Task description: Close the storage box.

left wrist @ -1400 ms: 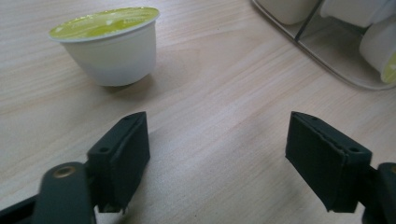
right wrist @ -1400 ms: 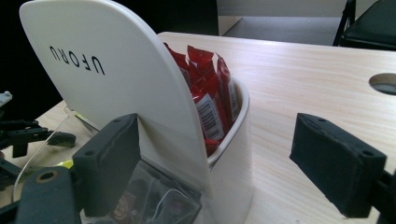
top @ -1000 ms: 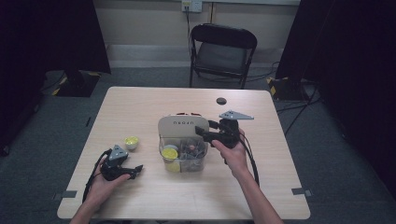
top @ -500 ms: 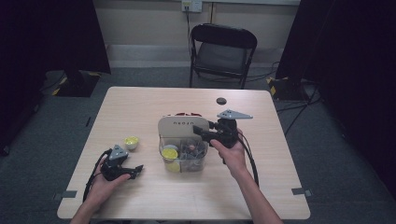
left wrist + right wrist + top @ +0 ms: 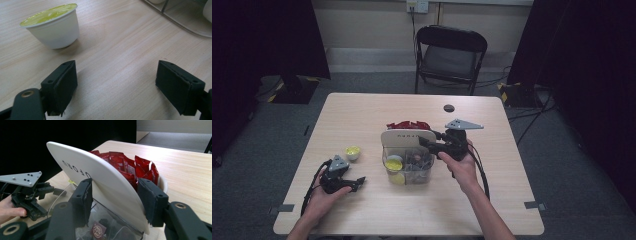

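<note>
A clear plastic box (image 5: 426, 173) stands mid-table with its white lid (image 5: 408, 137) tilted up at the far side. My right gripper (image 5: 426, 143) is shut on the lid's right edge; in the right gripper view the lid (image 5: 105, 182) runs between the two pads (image 5: 84, 198). Red packets (image 5: 127, 166) fill a white bowl behind the lid. A yellow-topped pod (image 5: 393, 163) lies inside the box. My left gripper (image 5: 358, 183) rests low on the table at the front left, open with nothing between its pads (image 5: 62, 85). A white cup with a yellow-green foil top (image 5: 51, 26) stands just beyond it.
A small black round object (image 5: 449, 108) lies at the table's far side. A folding chair (image 5: 451, 55) stands behind the table. Cables trail from both grippers toward the front edge. The wooden tabletop (image 5: 512, 190) is bare at the right and front.
The right gripper has settled a little closer onto the lid's edge. The left hand and its gripper have kept still.
</note>
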